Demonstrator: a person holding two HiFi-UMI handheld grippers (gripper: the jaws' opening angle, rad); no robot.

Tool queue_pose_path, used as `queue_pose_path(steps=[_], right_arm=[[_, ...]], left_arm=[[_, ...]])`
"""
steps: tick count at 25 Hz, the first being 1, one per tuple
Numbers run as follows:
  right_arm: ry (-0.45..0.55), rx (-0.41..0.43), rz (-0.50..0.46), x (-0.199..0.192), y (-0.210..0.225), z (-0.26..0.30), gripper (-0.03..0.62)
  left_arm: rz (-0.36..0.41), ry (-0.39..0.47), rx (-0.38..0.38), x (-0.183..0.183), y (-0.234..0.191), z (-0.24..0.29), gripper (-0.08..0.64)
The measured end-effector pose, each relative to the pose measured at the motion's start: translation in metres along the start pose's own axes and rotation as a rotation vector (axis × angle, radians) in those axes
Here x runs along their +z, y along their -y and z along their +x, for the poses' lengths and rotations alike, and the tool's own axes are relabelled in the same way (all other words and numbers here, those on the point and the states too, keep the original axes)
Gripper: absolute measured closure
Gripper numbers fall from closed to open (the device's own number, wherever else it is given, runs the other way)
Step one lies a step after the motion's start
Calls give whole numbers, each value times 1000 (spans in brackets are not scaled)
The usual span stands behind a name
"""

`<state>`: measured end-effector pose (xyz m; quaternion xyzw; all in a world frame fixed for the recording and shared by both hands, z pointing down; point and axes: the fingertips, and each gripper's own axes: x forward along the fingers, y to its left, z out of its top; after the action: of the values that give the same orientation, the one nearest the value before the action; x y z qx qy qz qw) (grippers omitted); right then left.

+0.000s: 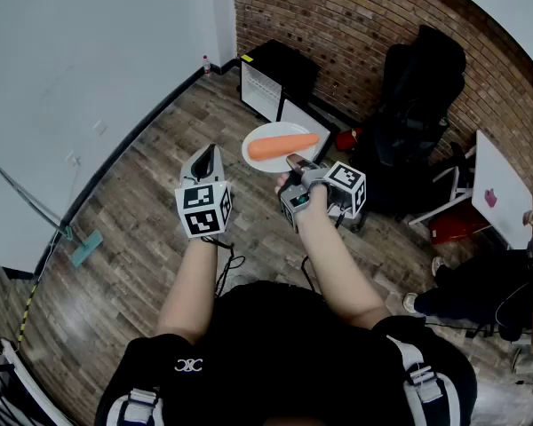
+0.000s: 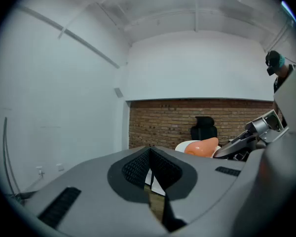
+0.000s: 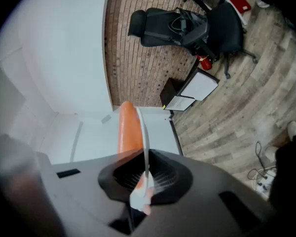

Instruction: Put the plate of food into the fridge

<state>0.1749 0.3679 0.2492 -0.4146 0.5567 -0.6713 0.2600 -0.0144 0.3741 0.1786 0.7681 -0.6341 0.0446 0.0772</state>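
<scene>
A white plate (image 1: 268,140) carries a long orange carrot (image 1: 282,145) and hangs in the air in front of me. My right gripper (image 1: 295,163) is shut on the plate's near rim. In the right gripper view the plate (image 3: 144,137) shows edge-on between the pads, with the carrot (image 3: 127,130) to its left. My left gripper (image 1: 210,153) is beside it on the left, shut and holding nothing; its jaws (image 2: 150,151) meet. A small black fridge (image 1: 280,76) stands on the floor by the brick wall, its white door (image 1: 304,119) swung open.
A black office chair (image 1: 419,91) and a red fire extinguisher (image 1: 347,138) stand right of the fridge. A white table (image 1: 499,189) and a seated person (image 1: 480,287) are at the far right. A mop (image 1: 78,245) leans on the white left wall. A cable (image 1: 226,264) lies on the wooden floor.
</scene>
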Motion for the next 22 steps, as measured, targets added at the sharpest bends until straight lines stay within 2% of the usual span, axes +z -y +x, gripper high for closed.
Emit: queue_pose_path(steps=[12,22], right_arm=[[-3,-19,0,-18,7,28,549],[48,-20,7,-35,9,65,543]], left_arm=[[-19,-20,-6,-13,-37,8,569],[-46,-40,-38,-27,-86,27,569]])
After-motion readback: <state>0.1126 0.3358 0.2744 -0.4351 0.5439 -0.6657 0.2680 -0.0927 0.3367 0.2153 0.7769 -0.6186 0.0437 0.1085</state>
